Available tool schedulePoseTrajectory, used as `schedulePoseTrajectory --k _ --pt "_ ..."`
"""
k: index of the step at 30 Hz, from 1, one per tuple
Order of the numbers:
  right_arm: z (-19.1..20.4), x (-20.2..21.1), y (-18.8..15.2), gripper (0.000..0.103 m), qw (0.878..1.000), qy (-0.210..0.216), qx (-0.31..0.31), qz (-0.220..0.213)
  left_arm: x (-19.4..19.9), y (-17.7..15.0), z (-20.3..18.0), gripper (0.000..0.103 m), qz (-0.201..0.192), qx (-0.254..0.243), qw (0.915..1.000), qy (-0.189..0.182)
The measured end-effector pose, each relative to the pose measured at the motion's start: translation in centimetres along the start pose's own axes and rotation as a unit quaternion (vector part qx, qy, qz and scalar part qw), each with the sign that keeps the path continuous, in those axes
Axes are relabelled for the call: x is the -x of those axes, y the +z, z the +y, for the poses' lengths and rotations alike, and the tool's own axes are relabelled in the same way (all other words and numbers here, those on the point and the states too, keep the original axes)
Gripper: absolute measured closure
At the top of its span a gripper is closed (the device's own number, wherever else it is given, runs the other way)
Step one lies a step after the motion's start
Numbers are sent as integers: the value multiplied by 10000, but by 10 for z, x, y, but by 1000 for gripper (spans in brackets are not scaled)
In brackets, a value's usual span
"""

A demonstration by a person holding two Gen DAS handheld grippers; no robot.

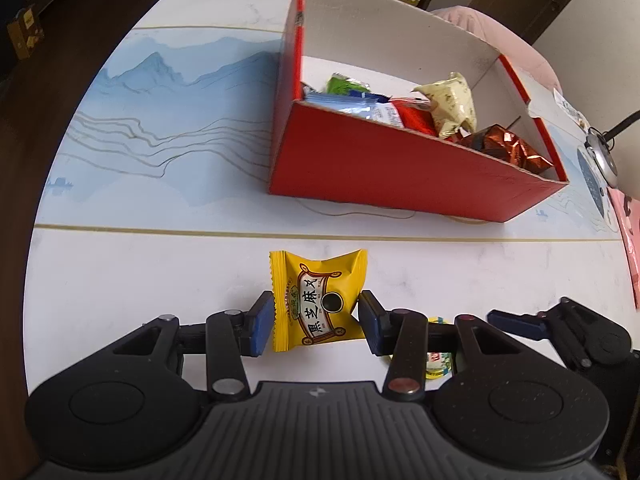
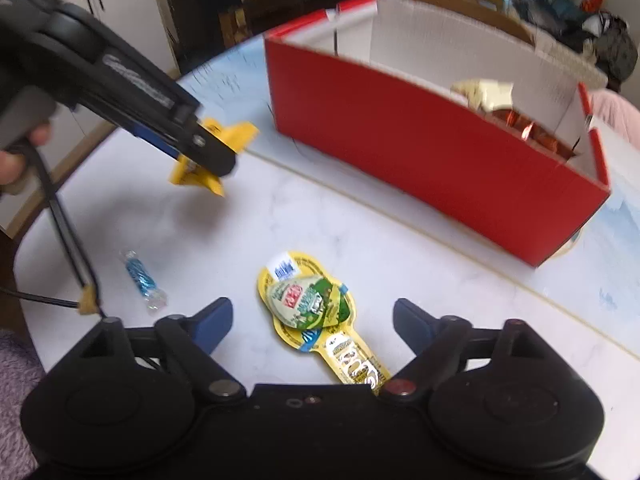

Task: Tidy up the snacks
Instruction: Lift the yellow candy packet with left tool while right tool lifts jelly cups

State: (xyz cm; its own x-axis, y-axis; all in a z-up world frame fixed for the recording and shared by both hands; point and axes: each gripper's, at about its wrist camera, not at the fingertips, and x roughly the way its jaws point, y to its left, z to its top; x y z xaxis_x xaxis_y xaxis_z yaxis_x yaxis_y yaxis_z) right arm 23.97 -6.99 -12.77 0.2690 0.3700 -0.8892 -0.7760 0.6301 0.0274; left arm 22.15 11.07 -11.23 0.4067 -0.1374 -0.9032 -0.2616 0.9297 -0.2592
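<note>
Wide-spread, empty right gripper fingers are poised around the egg-shaped snack packet on the table, seemingly for pickup, while the yellow sesame packet is pinched aloft by the left gripper, presumably bound for the red box.

A broad stretch of bare counter lies open left of the red box, free for a pass. The box's tall front wall blocks any level approach toward the snacks inside; entry is from above only. In the right wrist view the left tool hangs in the air before the box's left end, and a blue candy lies below it.
</note>
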Motion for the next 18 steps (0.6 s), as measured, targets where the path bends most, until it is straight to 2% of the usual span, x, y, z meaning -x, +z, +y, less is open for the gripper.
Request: schedulePoseTrajectory --k 2,4,6,11,14,16,18 --pt "1 -2 0 22 10000 28 46 -17 0 -1 3 59 3 43 10000 -3" --pt "1 -4 3 33 10000 67 52 20 0 -2 5 59 8 76 10000 -1" --pt "0 -7 5 37 9999 84 52 87 1 -3 6 59 13 92 10000 -4" --pt "2 -16 10 40 9992 -22 286 285 1 -3 6 59 11 105 9999 -4" --pt "3 -19 13 48 9981 -29 481 380 1 -2 6 59 0 101 9999 -5" --pt "3 -18 14 57 9978 25 516 405 1 -2 6 59 -1 92 10000 -4" --pt "4 -18 15 60 9976 32 537 427 1 -2 4 59 2 79 10000 -4"
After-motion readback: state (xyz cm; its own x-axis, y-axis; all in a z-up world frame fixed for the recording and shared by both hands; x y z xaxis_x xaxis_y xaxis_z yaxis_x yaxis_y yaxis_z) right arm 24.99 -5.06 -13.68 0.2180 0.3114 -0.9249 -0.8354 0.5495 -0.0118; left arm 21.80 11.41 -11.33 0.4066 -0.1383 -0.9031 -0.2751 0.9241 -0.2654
